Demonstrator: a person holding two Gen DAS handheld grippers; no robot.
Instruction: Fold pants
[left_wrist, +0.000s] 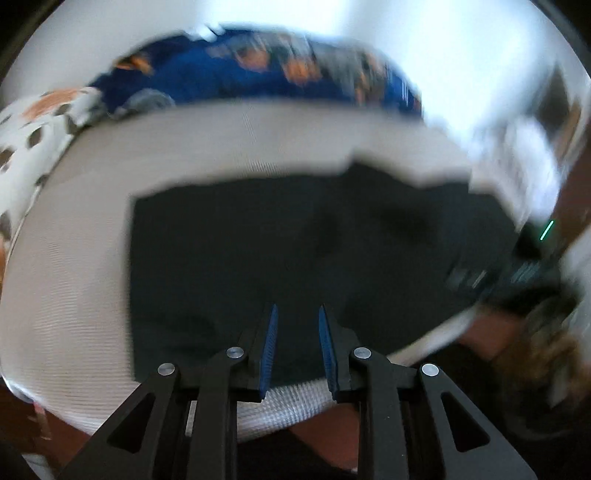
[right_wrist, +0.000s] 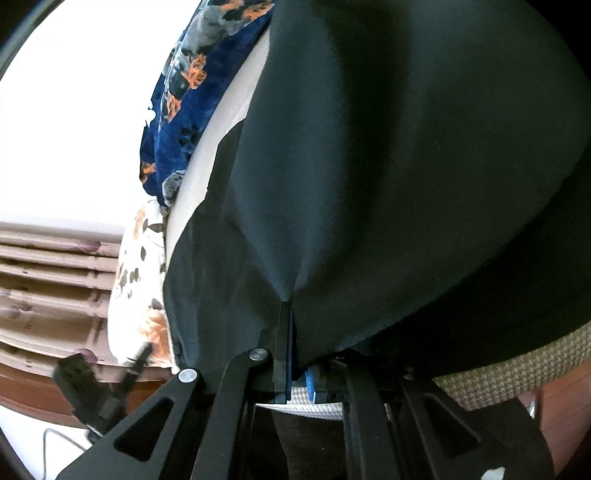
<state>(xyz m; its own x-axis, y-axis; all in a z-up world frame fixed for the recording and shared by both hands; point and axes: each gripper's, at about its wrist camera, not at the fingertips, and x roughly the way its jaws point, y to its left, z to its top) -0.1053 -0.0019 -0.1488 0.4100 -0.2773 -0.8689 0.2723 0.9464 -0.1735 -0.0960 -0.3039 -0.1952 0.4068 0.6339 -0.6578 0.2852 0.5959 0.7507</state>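
The black pants (left_wrist: 295, 251) lie as a folded rectangle on a white ribbed bedcover (left_wrist: 74, 295). My left gripper (left_wrist: 297, 314) hovers over their near edge, jaws open and empty, blue pads showing. In the right wrist view the pants (right_wrist: 406, 166) fill most of the frame, lifted and draped. My right gripper (right_wrist: 290, 306) is shut on a pinch of the black fabric, which fans out from the fingertips and hides the right finger. The right gripper also shows, blurred, at the right edge of the left wrist view (left_wrist: 517, 266).
A blue floral pillow (left_wrist: 258, 66) lies along the far side of the bed, also in the right wrist view (right_wrist: 192, 103). A white floral pillow (left_wrist: 33, 129) sits at the left. A black cable plug (right_wrist: 92, 384) lies at the bed's wooden edge.
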